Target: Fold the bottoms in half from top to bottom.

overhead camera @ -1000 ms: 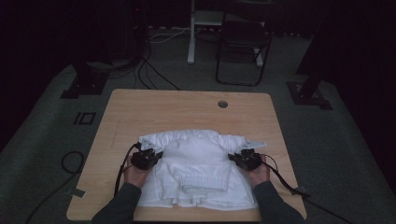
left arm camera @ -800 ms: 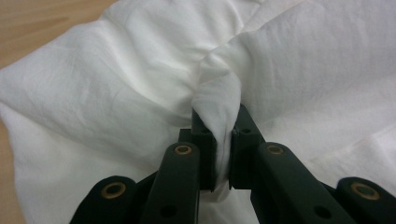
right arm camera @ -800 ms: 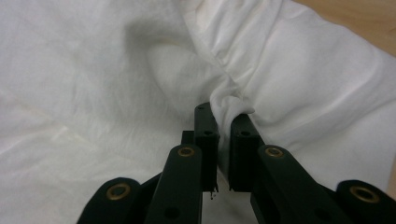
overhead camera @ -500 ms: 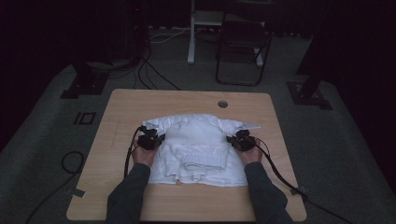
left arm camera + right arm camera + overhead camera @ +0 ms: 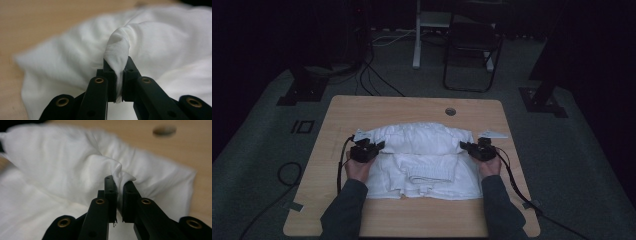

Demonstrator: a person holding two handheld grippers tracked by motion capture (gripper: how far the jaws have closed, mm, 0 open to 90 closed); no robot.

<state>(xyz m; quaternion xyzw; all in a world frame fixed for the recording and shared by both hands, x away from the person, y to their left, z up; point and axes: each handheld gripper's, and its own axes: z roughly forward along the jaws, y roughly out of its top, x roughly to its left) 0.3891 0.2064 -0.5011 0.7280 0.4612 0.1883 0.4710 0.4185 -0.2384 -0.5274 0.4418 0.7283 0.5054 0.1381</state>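
A white garment [image 5: 422, 160] lies partly folded on the wooden table [image 5: 362, 107], its far half doubled over toward the middle. My left gripper [image 5: 379, 145] holds the fold's left side; in the left gripper view the jaws are shut on a pinch of the white garment [image 5: 117, 55]. My right gripper [image 5: 463, 145] holds the fold's right side, and in the right gripper view its jaws clamp a bunched edge of the white garment [image 5: 117, 173]. A ribbed neckband [image 5: 429, 172] shows near the middle of the cloth.
A round cable hole [image 5: 450, 111] sits near the table's far edge. A small white scrap [image 5: 493, 134] lies right of the cloth. Beyond the table stand a dark chair [image 5: 472, 45], stand bases [image 5: 302, 90] and floor cables [image 5: 377, 80]. Gripper cables trail off both table sides.
Both grippers have carried the cloth's edge away from the person, toward the table's far side, and risen a little. The near part of the garment now lies uncovered in front of the hands.
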